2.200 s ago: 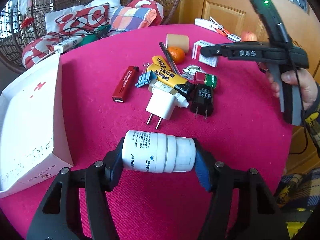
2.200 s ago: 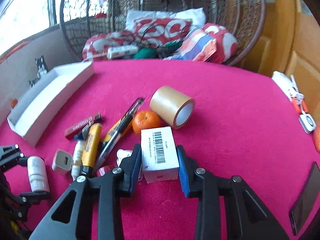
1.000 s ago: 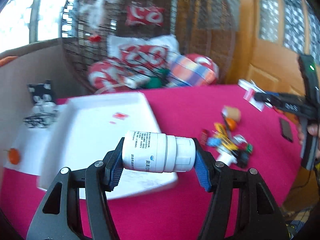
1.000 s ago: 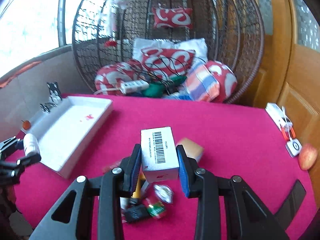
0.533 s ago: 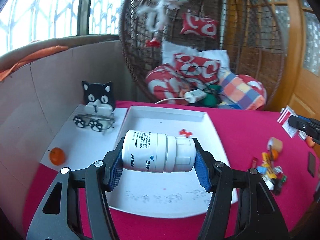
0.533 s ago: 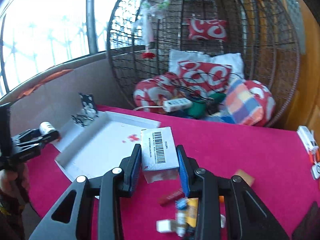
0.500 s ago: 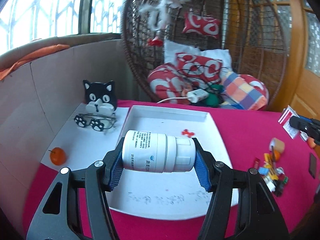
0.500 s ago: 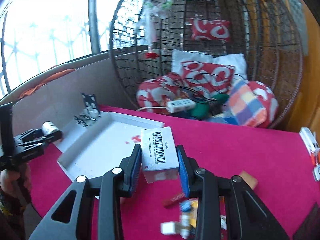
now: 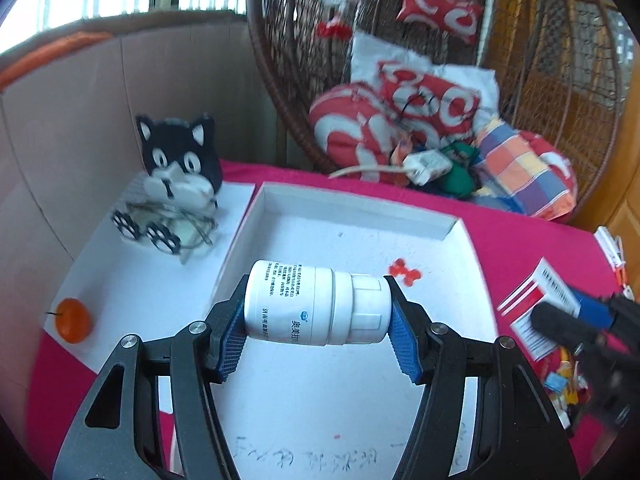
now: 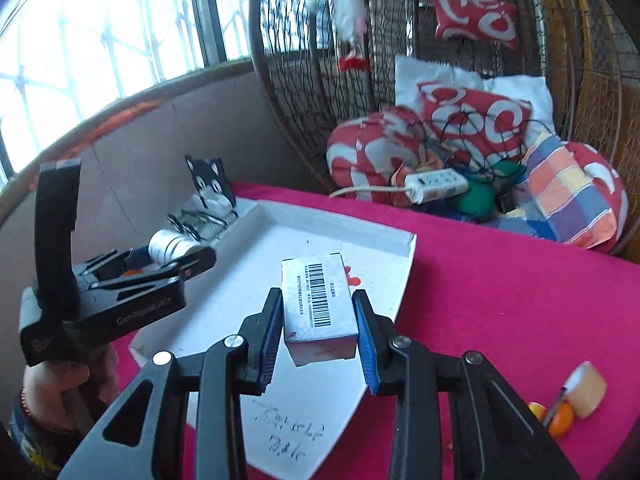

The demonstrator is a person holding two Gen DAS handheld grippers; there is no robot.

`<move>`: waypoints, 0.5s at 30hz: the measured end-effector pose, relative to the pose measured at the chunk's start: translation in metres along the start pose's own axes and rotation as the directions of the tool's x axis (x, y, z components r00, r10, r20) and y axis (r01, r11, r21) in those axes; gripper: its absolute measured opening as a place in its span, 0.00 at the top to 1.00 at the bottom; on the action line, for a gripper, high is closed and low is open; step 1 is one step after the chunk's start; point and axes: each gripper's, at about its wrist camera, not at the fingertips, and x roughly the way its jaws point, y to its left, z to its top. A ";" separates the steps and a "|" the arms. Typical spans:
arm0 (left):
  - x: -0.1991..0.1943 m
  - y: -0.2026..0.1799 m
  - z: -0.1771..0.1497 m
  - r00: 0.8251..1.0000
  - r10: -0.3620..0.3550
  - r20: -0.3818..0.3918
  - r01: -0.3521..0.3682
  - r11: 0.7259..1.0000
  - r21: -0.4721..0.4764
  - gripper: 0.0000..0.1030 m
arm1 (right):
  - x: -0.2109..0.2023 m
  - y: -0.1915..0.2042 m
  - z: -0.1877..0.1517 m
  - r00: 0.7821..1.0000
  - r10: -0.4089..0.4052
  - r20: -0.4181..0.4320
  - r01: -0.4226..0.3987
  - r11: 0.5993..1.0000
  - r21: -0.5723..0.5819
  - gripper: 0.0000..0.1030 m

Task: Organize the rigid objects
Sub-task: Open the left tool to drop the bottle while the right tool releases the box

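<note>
Left hand-held gripper point(image 9: 318, 334) clamps a white pill bottle point(image 9: 316, 304) sideways at frame centre, above the white tray point(image 9: 352, 208). Right hand-held gripper point(image 10: 318, 334) grips a small barcoded box point(image 10: 318, 304), also over the tray, mid-frame. Pink surface point(image 10: 500, 292) beneath; cat figurine point(image 9: 176, 160) upper left of tray.

Left gripper point(image 9: 318, 338): black skeletal arms, silver screws, blue ribbed pads point(image 9: 231, 342). Right gripper point(image 10: 318, 330): same build. Left body black, pale lettering (blurred); patterned cuff, beaded band at wrist.
</note>
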 end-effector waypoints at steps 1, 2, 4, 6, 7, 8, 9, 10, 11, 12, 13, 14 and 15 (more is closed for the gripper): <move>0.008 0.000 -0.001 1.000 0.007 -0.016 -0.007 1.000 -0.004 0.40 | 0.011 0.002 -0.002 1.000 -0.012 -0.015 0.012 1.000 -0.003 0.67; 0.015 0.001 -0.003 0.999 0.018 -0.029 -0.018 1.000 -0.011 0.40 | 0.019 0.002 -0.004 0.999 -0.023 -0.024 0.023 1.000 -0.002 0.67; 0.024 0.004 -0.005 0.998 0.032 -0.049 -0.033 0.999 -0.024 0.40 | 0.033 0.002 -0.009 0.998 -0.046 -0.043 0.046 0.999 -0.007 0.67; 0.031 0.006 -0.009 0.997 0.038 -0.065 -0.040 0.998 -0.043 0.40 | 0.041 0.002 -0.013 0.997 -0.061 -0.056 0.061 0.998 -0.012 0.67; 0.033 0.007 -0.010 0.997 0.041 -0.068 -0.044 0.998 -0.047 0.40 | 0.046 0.001 -0.016 0.996 -0.070 -0.062 0.069 0.997 -0.015 0.67; 0.035 0.007 -0.012 0.996 0.053 -0.069 -0.056 0.997 -0.044 0.40 | 0.049 0.001 -0.017 0.995 -0.075 -0.065 0.074 0.997 -0.016 0.66; 0.036 0.006 -0.012 0.996 0.064 -0.068 -0.067 0.997 -0.042 0.40 | 0.050 0.002 -0.017 0.995 -0.079 -0.066 0.077 0.997 -0.022 0.66; 0.037 0.007 -0.013 0.995 0.070 -0.066 -0.073 0.997 -0.040 0.39 | 0.051 0.003 -0.019 0.994 -0.086 -0.062 0.084 0.996 -0.031 0.66; 0.037 0.008 -0.013 0.996 0.069 -0.063 -0.072 0.997 -0.042 0.37 | 0.052 0.004 -0.019 0.994 -0.092 -0.054 0.091 0.995 -0.033 0.66; 0.038 0.010 -0.014 0.996 0.067 -0.059 -0.070 0.996 -0.050 0.33 | 0.052 0.004 -0.019 0.994 -0.101 -0.043 0.099 0.994 -0.035 0.66; 0.037 0.011 -0.014 0.996 0.070 -0.051 -0.073 0.995 -0.061 0.20 | 0.050 0.005 -0.019 0.994 -0.109 -0.032 0.108 0.994 -0.035 0.64; 0.035 0.013 -0.014 0.996 0.080 -0.036 -0.083 0.994 -0.072 0.11 | 0.051 0.005 -0.019 0.993 -0.115 -0.026 0.114 0.993 -0.036 0.50; 0.034 0.015 -0.014 0.995 0.093 -0.027 -0.095 0.992 -0.078 0.08 | 0.050 0.005 -0.019 0.992 -0.122 -0.016 0.121 0.992 -0.035 0.38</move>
